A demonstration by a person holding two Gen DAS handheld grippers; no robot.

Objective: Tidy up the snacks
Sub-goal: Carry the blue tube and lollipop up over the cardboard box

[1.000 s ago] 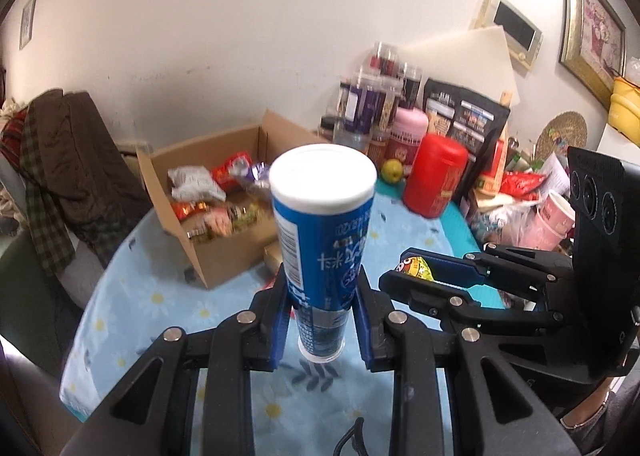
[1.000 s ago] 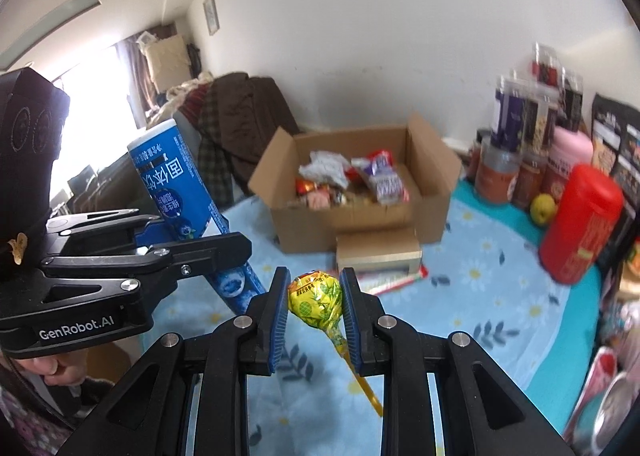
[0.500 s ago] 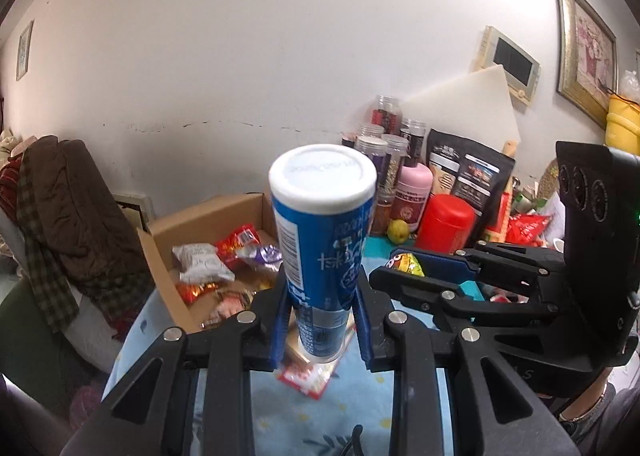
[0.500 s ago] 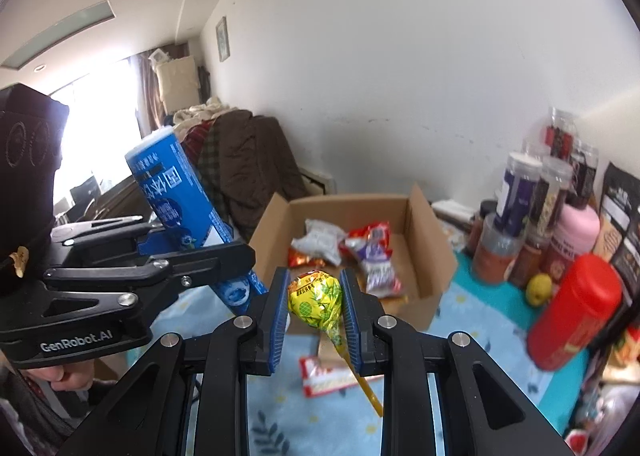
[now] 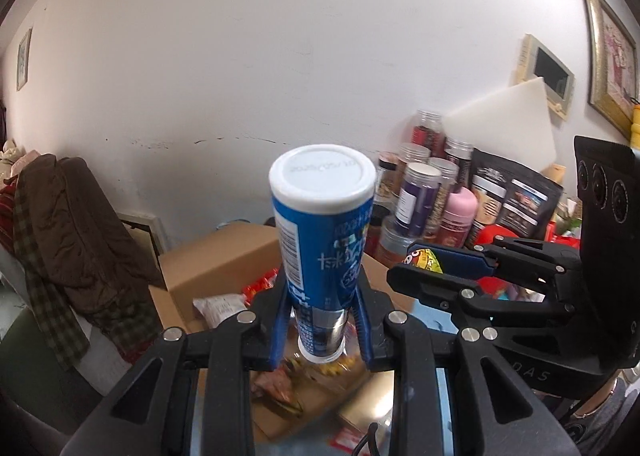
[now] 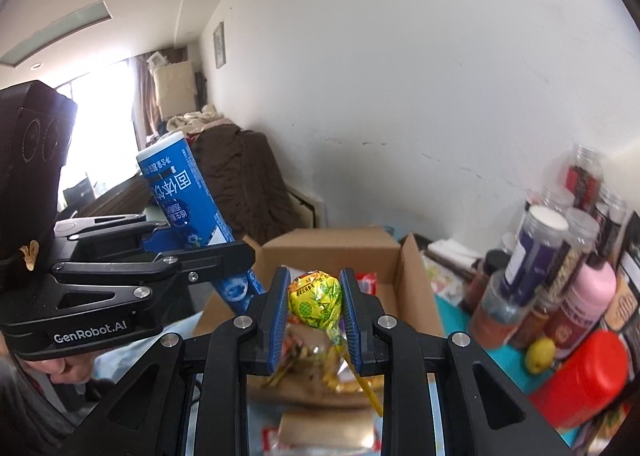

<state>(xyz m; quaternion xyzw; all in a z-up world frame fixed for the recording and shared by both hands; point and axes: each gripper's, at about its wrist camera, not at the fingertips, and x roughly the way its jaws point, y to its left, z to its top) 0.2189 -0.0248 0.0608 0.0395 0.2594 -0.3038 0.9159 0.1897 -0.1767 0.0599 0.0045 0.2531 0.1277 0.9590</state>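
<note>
Snacks sit in the open cardboard box [image 6: 404,272] on the table, and compared with a second ago that box lies much lower and closer in both wrist views, its near edge now tucked under the grippers. More of the white wall fills each picture than before, and the flowered blue tablecloth [image 6: 452,316] that filled the foreground has nearly dropped out of sight. The grips themselves are unchanged.

The left gripper [image 5: 322,320] has its blue pads pressed narrow against the lower part of a blue can [image 5: 320,240] with a white lid, held upright and leaning slightly away from the camera. In the right wrist view the same can [image 6: 188,203] tilts towards the upper left, above the box's left side.

The right gripper [image 6: 314,316] is closed on a lollipop [image 6: 316,296] in a yellow wrapper, the head clamped between the pads and the yellow stick slanting down to the right. It hangs over the box opening, just beside the left gripper. Both point forward and somewhat downward towards the box.

Blurred packets show beneath the fingers; I cannot tell exactly which lie inside the box. Jars [image 6: 536,252] and a red canister [image 6: 580,380] stand to the right.
</note>
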